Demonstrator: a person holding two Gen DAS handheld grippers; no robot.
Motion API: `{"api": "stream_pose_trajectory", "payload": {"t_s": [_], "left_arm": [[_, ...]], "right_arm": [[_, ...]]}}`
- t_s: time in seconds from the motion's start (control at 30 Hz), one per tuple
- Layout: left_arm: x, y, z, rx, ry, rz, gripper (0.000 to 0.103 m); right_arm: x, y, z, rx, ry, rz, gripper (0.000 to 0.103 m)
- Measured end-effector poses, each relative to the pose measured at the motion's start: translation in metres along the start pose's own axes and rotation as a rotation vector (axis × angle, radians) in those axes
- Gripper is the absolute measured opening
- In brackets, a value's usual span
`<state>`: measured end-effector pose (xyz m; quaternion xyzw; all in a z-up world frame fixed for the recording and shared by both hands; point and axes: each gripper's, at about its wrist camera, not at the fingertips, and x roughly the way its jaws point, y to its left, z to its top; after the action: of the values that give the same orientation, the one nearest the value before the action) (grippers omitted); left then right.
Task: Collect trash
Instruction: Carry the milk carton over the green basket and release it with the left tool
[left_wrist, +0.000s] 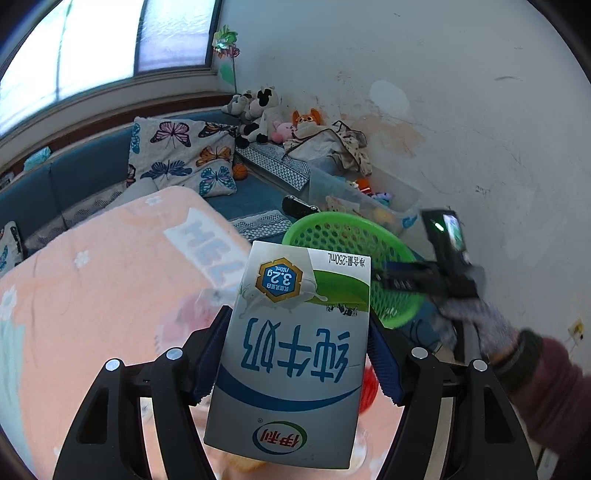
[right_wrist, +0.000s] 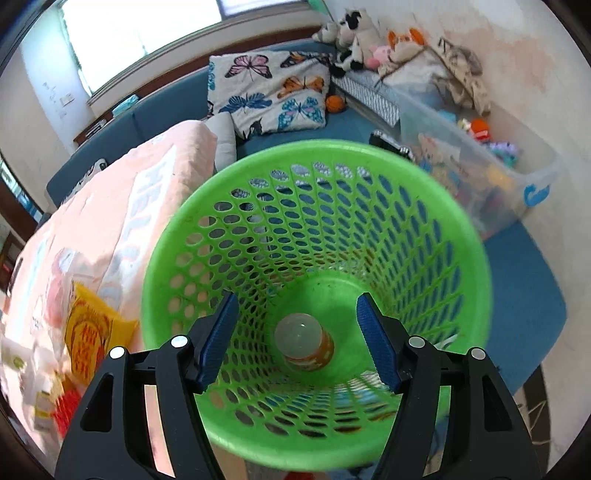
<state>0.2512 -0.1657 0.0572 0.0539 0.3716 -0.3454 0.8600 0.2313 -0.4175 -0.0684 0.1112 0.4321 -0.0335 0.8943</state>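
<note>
— Beside the green basket (right_wrist: 317, 236), what is seen largest?

— A surface (left_wrist: 92, 280) draped in a peach cloth with pale lettering is seen on the left of both views. Behind it a blue sofa (right_wrist: 166, 110) is set under the window, with a butterfly-print cushion (right_wrist: 266, 92) leaned on it. A clear storage bin (right_wrist: 480, 173) filled with toys is placed along the wall at right, and plush animals (left_wrist: 258, 110) are heaped in the corner.

— And the basket itself?

— It is looked into from above in the right wrist view, its mouth turned up towards the camera. On its floor a small bottle (right_wrist: 304, 341) is stood upright, its pale cap facing up.

— How is the milk carton (left_wrist: 295, 354) held?

— It is clamped between the blue pads of the left tongs (left_wrist: 297, 354), raised above the peach surface. Its long axis runs away from the camera, and the printing is seen upside down, so the logo end is nearest the lens and the far end is pointed at the basket. Part of the basket rim is hidden by it.

— The right tongs (right_wrist: 295, 339)?

— They are spread partway with nothing between the pads, hung over the basket mouth. From the left view they are seen in a gloved hand (left_wrist: 476, 321).

— Anything smaller?

— A yellow packet (right_wrist: 92, 332) and blurred wrappers are left on the surface edge.
</note>
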Motion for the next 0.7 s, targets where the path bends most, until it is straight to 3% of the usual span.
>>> {"api": "stream_pose_trajectory", "payload": {"t_s": [0.4,0.7], "left_arm": [[0.097,-0.042,0.052,-0.009,0.102,0.012,0.067],[0.174,-0.078,0.068,-0.004,0.202,0.011,0.068]], "right_arm": [[-0.057,-0.018,-0.028,-0.085,-0.113,-0.075,0.072],[-0.072,-0.043,-0.042,-0.037,-0.146,-0.102,0.074]]}}
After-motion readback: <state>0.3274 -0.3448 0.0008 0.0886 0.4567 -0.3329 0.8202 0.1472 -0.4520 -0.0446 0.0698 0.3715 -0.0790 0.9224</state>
